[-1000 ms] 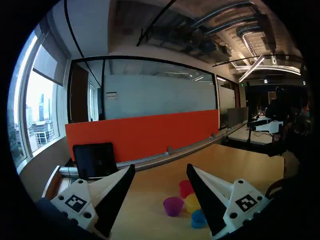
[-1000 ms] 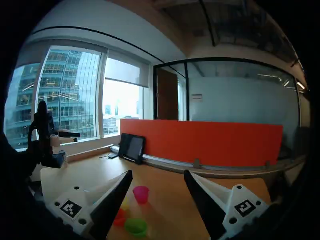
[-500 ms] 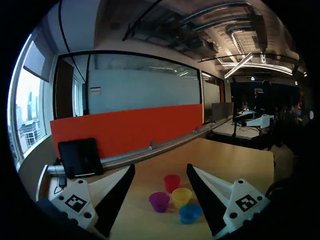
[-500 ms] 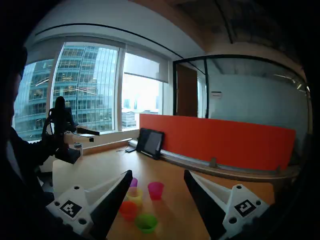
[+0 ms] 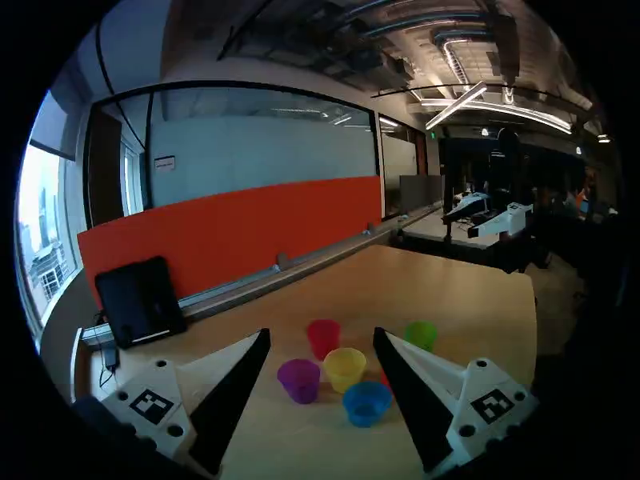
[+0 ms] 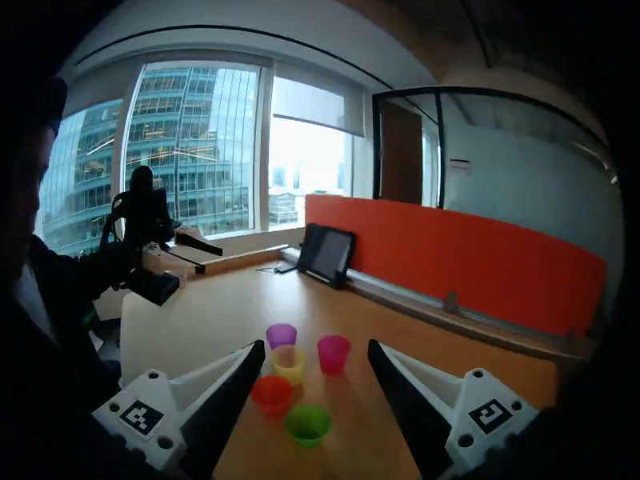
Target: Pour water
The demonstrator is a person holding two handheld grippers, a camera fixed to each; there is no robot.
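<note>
Blue cup (image 5: 366, 402) shows in left gripper view, nearest its jaws.

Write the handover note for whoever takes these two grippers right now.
Left gripper: jaws open, empty, aimed at the cups.
Right gripper: jaws open, empty, aimed at them from the opposite side.
Upright, clustered on the table: purple cup, yellow cup, pink cup, orange cup, green cup, blue cup.
Done: nothing grasped, no pour begun.
Left: grasp a cup and pour; which holds water, I cannot tell.
</note>
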